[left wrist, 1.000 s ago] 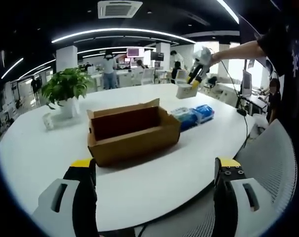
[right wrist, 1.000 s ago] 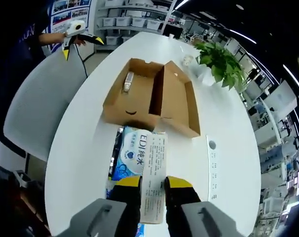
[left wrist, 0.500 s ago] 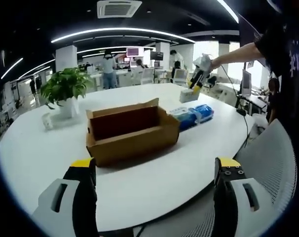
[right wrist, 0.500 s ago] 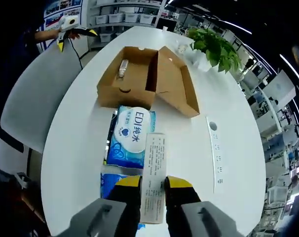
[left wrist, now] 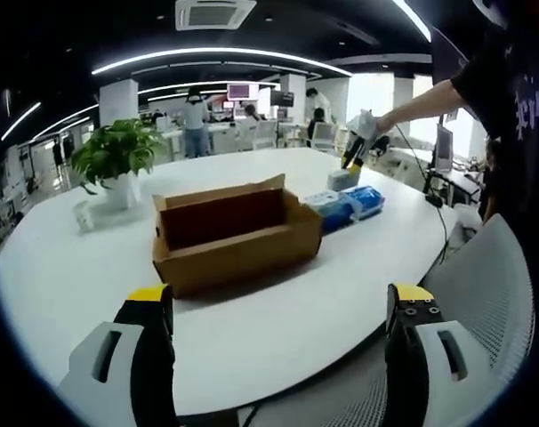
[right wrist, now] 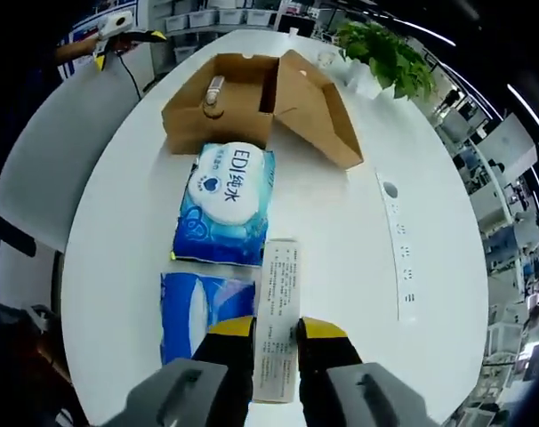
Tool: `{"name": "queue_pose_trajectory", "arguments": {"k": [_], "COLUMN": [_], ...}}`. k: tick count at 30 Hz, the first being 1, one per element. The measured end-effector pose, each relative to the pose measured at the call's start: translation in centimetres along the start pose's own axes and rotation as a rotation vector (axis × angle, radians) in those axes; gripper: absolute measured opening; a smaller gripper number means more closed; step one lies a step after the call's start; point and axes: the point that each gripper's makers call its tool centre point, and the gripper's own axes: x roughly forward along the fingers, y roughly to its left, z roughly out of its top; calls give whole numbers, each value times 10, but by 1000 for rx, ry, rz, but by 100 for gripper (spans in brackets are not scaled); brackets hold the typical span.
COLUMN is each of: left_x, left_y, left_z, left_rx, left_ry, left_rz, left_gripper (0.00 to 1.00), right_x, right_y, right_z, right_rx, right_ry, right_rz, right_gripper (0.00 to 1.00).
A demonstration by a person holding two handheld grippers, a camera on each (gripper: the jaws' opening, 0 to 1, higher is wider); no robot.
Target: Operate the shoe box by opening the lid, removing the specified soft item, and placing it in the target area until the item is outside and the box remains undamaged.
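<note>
Left gripper view: we record a large oval white table point(left wrist: 65, 267) carrying a brown cardboard shoe box point(left wrist: 238, 240) with its lid open and standing up behind it. The left gripper point(left wrist: 278, 329) is held off the near edge of the table, its yellow-tipped jaws spread wide with nothing between them. Beside the box's right end lie two soft blue-and-white plastic packs. A leafy green potted plant point(left wrist: 118, 160) in a white pot stands near the far left rim. A grey mesh chair back point(left wrist: 483, 294) sits at the lower right.

In the right gripper view we see the same table point(right wrist: 341, 231) from above its other end. The shoe box point(right wrist: 252, 102) lies open, lid flap folded out toward the plant point(right wrist: 385, 58), with a small pale item of unclear kind inside. The larger blue-and-white wet-wipe pack point(right wrist: 223, 203) lies just beside the box, outside it. A second, smaller blue-and-white soft pack point(right wrist: 198, 311) lies next in line, touching or nearly touching the first. The right gripper point(right wrist: 275, 356) has its jaws pinching a slim white printed carton point(right wrist: 278, 311), held over the table just right of the smaller pack. A long white power strip point(right wrist: 398, 249) lies well apart to the right.
</note>
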Motion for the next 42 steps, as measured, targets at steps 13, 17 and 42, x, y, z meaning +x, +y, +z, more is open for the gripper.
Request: {"name": "queue_pose_trajectory", "arguments": {"k": [13,17,42], "left_x": [1,2,2], "left_y": [2,3,4], "left_z": [-4,-5,-6], "left_rx": [-5,-6,-8], "left_ry": [17,24,33], "left_rz": [16,21,30], "left_gripper": [99,98,97], "right_x": [21,27,30], "right_y": [7,7,-3], "right_z": [-22,-31,-33], "right_rx": [-9,-22,-50], "right_ry": [40,62,84], "right_rz": [37,38,13], "right_gripper": [14,14,16]}}
